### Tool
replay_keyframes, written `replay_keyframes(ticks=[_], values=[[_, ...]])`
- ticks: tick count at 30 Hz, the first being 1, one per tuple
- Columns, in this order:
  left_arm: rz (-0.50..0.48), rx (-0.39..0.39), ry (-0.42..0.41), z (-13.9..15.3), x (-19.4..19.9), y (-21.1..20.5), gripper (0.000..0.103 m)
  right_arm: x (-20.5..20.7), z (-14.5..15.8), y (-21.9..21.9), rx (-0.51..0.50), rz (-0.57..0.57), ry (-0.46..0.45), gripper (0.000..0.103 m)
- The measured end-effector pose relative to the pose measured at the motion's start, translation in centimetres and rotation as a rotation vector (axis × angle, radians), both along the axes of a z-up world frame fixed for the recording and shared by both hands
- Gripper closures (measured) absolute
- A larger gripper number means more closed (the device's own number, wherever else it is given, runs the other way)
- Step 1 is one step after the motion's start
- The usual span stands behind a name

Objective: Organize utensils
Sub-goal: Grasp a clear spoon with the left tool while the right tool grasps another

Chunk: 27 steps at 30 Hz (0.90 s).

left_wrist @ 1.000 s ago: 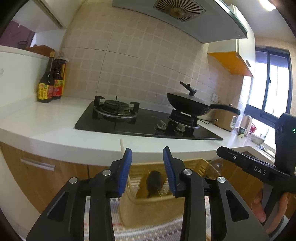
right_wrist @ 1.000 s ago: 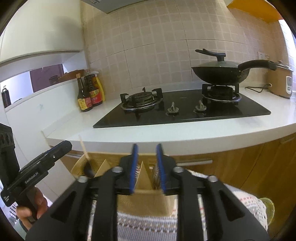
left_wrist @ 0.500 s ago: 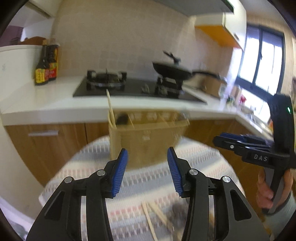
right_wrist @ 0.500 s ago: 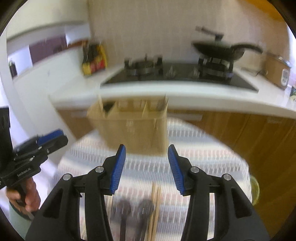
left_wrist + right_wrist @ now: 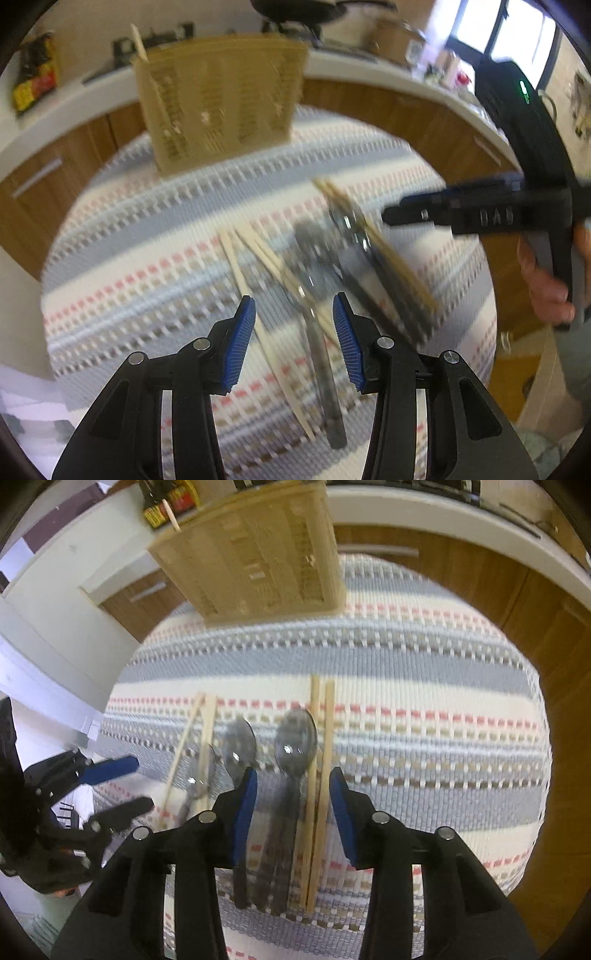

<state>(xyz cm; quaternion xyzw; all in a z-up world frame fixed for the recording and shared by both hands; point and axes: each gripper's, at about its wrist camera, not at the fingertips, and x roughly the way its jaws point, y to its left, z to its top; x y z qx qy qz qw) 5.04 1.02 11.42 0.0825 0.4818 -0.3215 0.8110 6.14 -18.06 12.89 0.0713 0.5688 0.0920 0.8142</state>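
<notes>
Metal spoons (image 5: 295,742) and wooden chopsticks (image 5: 320,760) lie in a row on a round table with a striped cloth (image 5: 424,709). A slatted wooden utensil holder (image 5: 258,550) stands at the table's far edge with one chopstick (image 5: 170,514) in it. My right gripper (image 5: 293,805) is open and empty, just above the spoons and right-hand chopstick pair. My left gripper (image 5: 293,332) is open and empty above a spoon handle (image 5: 321,369) and pale chopsticks (image 5: 251,280). The holder (image 5: 221,99) shows blurred in the left wrist view. Each gripper appears in the other's view, the left (image 5: 110,786), the right (image 5: 461,214).
Wooden cabinets (image 5: 461,568) under a white counter curve behind the table. Sauce bottles (image 5: 162,502) stand on the counter at the left. A white unit (image 5: 48,602) is left of the table. A hand (image 5: 546,280) holds the right gripper's grip.
Both grippers have tilted down from facing the stove and counter to looking at the tabletop. The right gripper's jaws have opened wider. The utensils have come into view beneath both.
</notes>
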Motion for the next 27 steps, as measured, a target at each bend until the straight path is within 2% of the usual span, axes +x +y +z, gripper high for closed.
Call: replay_keyframes(ticks=[3,8,15,20,27], values=[[-0.021,0.032,0.015,-1.2,-0.6,-0.5,0.063,-0.2,-0.9,-0.3,-0.031,-0.002,0.023,0.071],[-0.026,0.068,0.048,-2.4,-0.7,-1.6,0.071,-0.9,-2.0,0.7,0.025,0.043,0.073,0.074],[-0.023,0.115,0.052,-3.5,0.0,-2.5,0.073,0.1,-3.5,1.5,0.006,0.040,0.110,0.085],[-0.029,0.125,0.044,-4.0,0.1,-2.3,0.076,0.2,-3.7,0.9,-0.007,0.049,0.113,0.092],[-0.019,0.132,0.050,-4.0,0.6,-2.1,0.079,-0.4,-2.6,0.5,0.001,0.080,0.084,0.092]])
